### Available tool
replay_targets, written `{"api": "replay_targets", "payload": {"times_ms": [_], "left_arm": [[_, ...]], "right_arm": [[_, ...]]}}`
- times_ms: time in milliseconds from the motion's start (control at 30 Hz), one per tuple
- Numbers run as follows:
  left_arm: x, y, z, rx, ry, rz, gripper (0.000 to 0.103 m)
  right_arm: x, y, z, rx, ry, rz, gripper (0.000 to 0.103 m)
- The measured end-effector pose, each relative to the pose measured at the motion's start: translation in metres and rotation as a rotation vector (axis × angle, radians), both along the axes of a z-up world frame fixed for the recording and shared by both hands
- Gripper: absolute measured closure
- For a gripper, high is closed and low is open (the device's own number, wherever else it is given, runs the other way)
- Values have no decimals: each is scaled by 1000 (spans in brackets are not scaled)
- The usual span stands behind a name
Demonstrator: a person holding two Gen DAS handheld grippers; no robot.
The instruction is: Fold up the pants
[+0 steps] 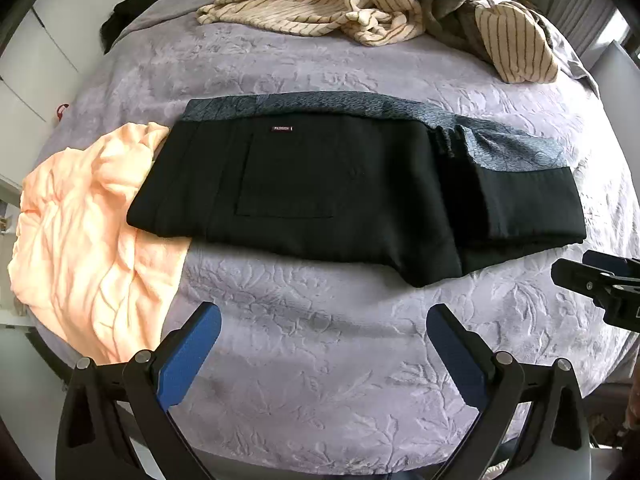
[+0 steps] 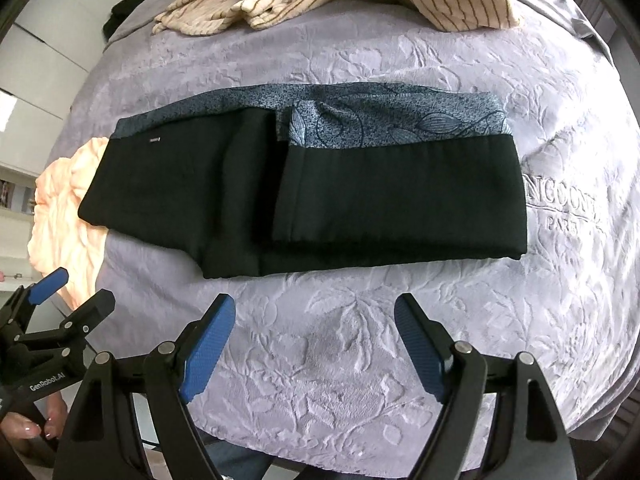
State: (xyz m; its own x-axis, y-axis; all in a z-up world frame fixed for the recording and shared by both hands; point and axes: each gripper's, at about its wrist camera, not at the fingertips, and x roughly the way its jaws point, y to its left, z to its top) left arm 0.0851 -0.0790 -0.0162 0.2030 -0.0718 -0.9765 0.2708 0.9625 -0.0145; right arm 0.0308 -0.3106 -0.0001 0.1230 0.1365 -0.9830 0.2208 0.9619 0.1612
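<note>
Black pants (image 1: 320, 196) with a blue-grey patterned lining lie folded flat across the lilac bedspread; they also show in the right wrist view (image 2: 360, 200). The legs are folded back over the seat on the right side. My left gripper (image 1: 324, 320) is open and empty, hovering above the bedspread just in front of the pants. My right gripper (image 2: 316, 312) is open and empty, also in front of the pants. The right gripper shows at the right edge of the left wrist view (image 1: 600, 280), and the left gripper at the left edge of the right wrist view (image 2: 60, 292).
A peach garment (image 1: 92, 240) lies crumpled at the bed's left edge, partly under the pants. Cream striped clothes (image 1: 340, 0) are piled at the far side of the bed. White cabinets (image 1: 48, 40) stand to the left. The bedspread (image 2: 500, 320) has embossed leaves.
</note>
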Motion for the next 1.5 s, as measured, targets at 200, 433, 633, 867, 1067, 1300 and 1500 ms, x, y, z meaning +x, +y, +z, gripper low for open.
{"api": "replay_targets", "payload": {"times_ms": [200,433,633,867,1067,1300,1500], "left_arm": [[1,2,-4,17,12,5,0],[1,5,-8,21,22,17,0],[3,10,-14,30,41,35,0],[6,17,-18,23,49,53,0],[8,23,-23,17,58,63,0],[7,24,-30,16,74,64,0],[6,25,-33,14,82,59,0]], "right_arm": [[0,1,-2,3,6,-1,19],[-2,-2,-5,1,15,-19,19],[-3,-1,-8,-3,25,-17,19],[-2,3,-10,-13,39,-6,19],[-2,6,-12,-24,52,3,19],[-3,9,-16,-29,70,9,19],[-4,10,-19,-31,79,12,19]]}}
